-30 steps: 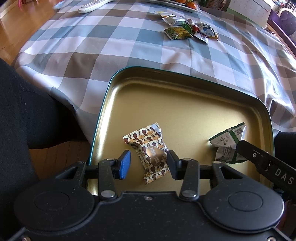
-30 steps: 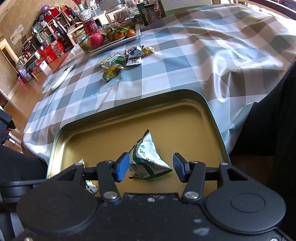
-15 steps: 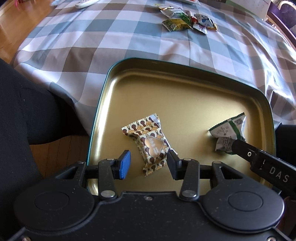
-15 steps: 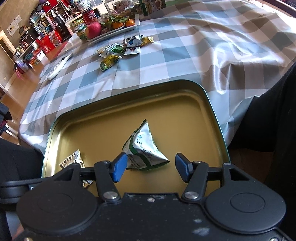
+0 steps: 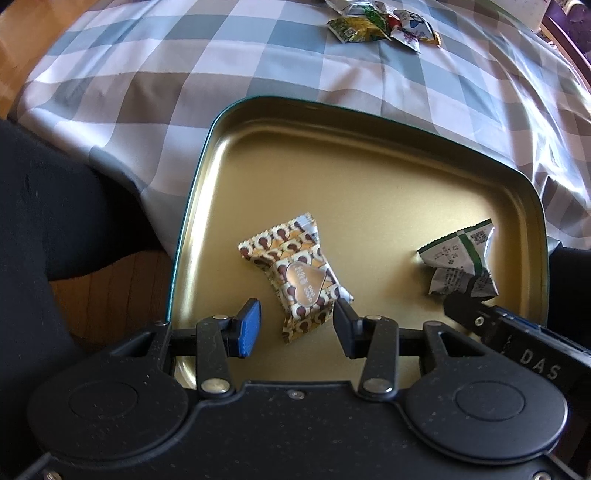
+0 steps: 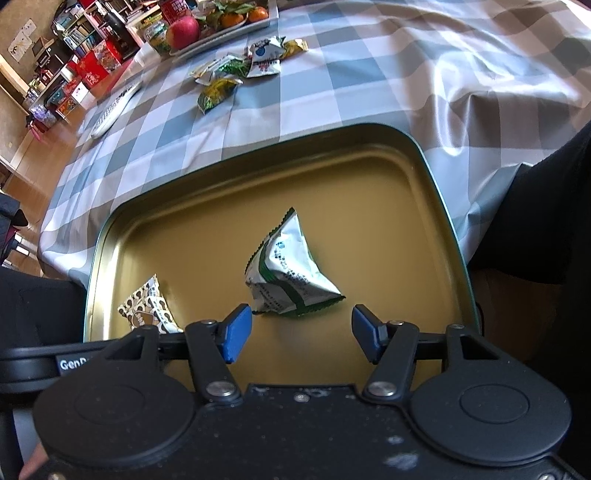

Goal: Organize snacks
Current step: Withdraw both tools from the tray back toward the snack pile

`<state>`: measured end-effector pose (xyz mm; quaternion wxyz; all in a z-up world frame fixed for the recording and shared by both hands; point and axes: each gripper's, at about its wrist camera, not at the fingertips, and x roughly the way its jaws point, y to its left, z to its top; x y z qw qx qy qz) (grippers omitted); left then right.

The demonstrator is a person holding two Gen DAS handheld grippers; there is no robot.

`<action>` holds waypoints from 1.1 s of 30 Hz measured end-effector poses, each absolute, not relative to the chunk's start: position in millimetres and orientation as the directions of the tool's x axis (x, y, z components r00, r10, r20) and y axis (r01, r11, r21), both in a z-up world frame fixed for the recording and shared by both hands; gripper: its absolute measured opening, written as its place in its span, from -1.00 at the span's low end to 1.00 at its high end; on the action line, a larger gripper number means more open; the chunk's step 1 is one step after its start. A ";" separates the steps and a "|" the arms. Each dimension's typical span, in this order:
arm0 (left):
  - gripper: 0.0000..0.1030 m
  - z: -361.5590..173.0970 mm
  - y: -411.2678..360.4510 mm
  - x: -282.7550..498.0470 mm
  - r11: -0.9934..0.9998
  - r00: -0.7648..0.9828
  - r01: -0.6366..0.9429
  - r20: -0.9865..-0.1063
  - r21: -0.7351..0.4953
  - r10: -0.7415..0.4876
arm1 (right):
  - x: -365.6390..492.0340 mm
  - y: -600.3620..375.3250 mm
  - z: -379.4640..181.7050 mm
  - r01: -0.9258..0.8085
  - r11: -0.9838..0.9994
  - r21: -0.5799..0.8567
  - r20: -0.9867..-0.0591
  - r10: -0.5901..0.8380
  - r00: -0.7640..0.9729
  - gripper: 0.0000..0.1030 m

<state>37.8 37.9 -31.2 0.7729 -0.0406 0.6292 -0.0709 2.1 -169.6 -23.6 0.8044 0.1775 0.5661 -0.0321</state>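
On your far left a white remote control (image 6: 116,107) lies on the checked tablecloth (image 6: 369,74), with a red apple (image 6: 183,27) and oranges (image 6: 245,16) on a white tray (image 6: 236,29) beyond, and cluttered shelves (image 6: 85,44) behind.

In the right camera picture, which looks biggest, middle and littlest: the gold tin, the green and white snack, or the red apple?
1. gold tin
2. green and white snack
3. red apple, though it sits far from the camera, so it may really be bigger than it looks.
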 end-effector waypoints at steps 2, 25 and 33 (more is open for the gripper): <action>0.01 -27.9 36.7 42.2 0.987 0.205 0.074 -0.966 -0.144 -0.156 | 4.4 -168.7 -25.2 0.249 0.935 0.252 -0.926 0.158 0.342 0.24; 0.02 37.3 31.9 190.9 0.986 0.384 0.134 -0.913 -0.096 -0.141 | 103.2 -177.2 15.9 0.096 0.969 0.227 -0.905 0.173 0.388 0.25; 0.02 56.5 19.2 246.3 0.987 0.432 0.142 -0.893 -0.076 -0.131 | 172.4 -196.4 35.5 0.112 0.976 0.184 -0.877 0.112 0.468 0.25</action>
